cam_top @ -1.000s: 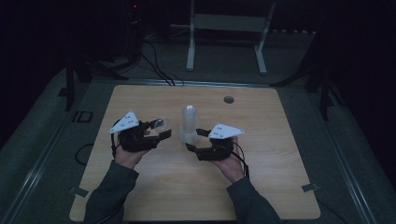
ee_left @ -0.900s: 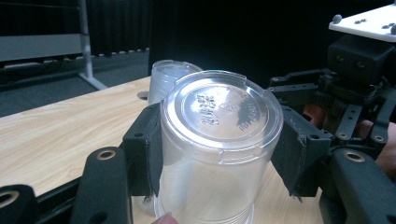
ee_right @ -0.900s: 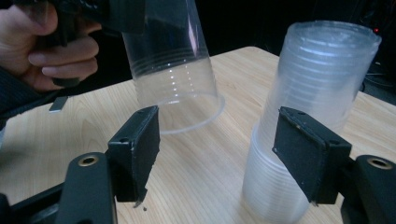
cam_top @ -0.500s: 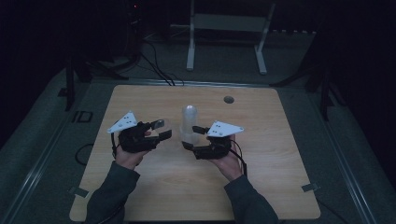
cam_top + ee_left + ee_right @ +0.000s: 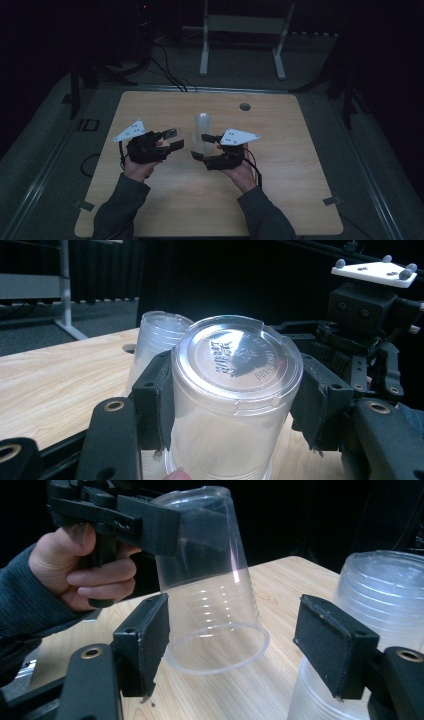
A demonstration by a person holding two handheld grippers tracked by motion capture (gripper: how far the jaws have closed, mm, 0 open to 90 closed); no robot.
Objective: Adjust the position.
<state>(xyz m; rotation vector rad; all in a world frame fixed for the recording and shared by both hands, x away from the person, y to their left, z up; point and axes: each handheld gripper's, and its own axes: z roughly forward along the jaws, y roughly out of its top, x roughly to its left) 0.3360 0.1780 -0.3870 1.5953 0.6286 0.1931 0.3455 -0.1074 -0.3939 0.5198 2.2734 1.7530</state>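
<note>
Left gripper point(image 5: 235, 415) is clamped on a clear cup point(image 5: 235, 390), upside down above the table point(image 5: 280, 200). Right gripper point(image 5: 240, 650) sits with jaws apart, gripping nothing, beside the cup stack point(image 5: 202, 131) farther back.

Clear, ribbed plastic cup point(image 5: 210, 575), black grippers with white plates point(image 5: 239, 136), pale wood-grain table point(image 5: 300, 190), sleeves point(image 5: 115, 215) maybe dark grey-green.
</note>
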